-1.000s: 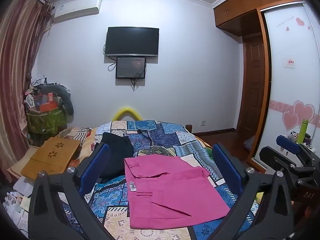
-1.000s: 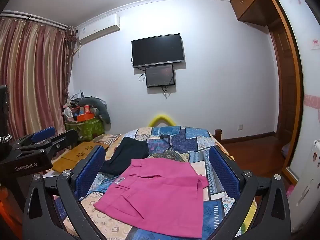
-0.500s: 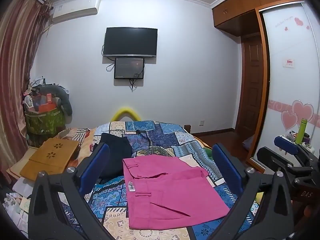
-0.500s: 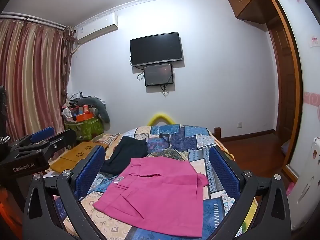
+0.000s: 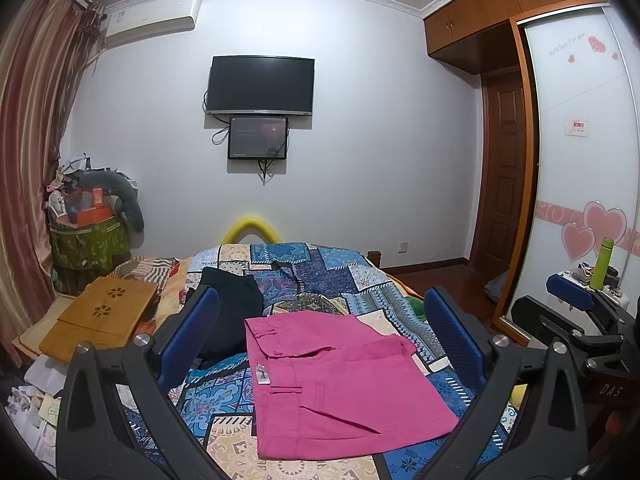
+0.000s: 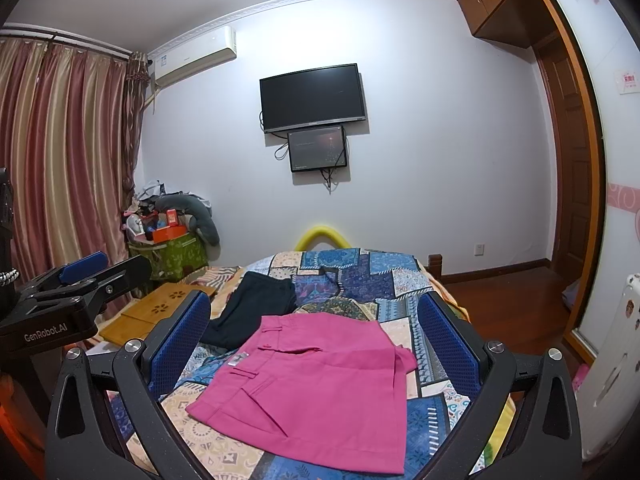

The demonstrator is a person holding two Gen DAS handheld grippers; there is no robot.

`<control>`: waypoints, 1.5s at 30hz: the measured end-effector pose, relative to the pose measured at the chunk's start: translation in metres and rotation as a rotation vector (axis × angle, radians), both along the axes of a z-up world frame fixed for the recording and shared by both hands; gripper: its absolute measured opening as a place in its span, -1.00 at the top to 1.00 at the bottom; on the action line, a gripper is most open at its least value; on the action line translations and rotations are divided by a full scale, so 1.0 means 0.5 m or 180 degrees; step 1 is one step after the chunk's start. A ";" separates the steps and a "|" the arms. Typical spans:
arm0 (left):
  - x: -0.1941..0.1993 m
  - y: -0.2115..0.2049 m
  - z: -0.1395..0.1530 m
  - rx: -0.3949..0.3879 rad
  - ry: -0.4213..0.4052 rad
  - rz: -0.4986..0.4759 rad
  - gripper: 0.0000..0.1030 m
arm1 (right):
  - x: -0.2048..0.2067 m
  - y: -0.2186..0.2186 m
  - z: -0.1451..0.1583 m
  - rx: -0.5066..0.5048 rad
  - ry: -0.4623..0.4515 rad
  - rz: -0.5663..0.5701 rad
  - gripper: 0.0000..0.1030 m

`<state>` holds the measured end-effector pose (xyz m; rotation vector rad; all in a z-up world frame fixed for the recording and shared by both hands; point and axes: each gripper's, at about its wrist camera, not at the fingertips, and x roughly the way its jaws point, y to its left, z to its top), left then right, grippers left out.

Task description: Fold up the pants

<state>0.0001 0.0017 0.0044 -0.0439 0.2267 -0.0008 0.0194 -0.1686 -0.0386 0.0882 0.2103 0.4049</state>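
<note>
Pink pants [image 5: 344, 384] [image 6: 316, 384] lie folded into a flat rectangle on the patchwork bedspread [image 5: 320, 268] [image 6: 360, 276], waistband toward the far side. My left gripper [image 5: 320, 328] is held above and in front of them, open, nothing between its blue pads. My right gripper [image 6: 316, 328] is likewise raised and open over the pants. Each gripper shows at the side of the other's view: the right gripper [image 5: 576, 304] at the right edge, the left gripper [image 6: 80, 276] at the left edge.
A dark folded garment [image 5: 228, 312] [image 6: 256, 308] lies on the bed beyond the pants to the left. A wooden lap tray [image 5: 100, 316] sits left of the bed. A cluttered green bin [image 5: 88, 240], curtains, a wall TV [image 5: 260, 84] and a wardrobe [image 5: 580, 160] surround the bed.
Both views tilt up very slightly; the pants sit a little lower in frame. Nothing on the bed has moved, and both grippers stay open.
</note>
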 end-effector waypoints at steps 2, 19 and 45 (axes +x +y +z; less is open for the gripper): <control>0.001 0.001 0.001 0.0001 -0.0004 0.0002 -1.00 | 0.000 0.000 0.000 -0.0001 -0.0001 0.0001 -1.00; -0.007 -0.002 0.004 -0.0009 -0.0024 -0.0016 -1.00 | -0.002 0.000 0.002 -0.0011 -0.0009 -0.0002 -1.00; -0.008 0.000 0.004 -0.0014 -0.0028 -0.0022 -1.00 | 0.000 -0.001 0.005 -0.0010 -0.0014 -0.0029 -1.00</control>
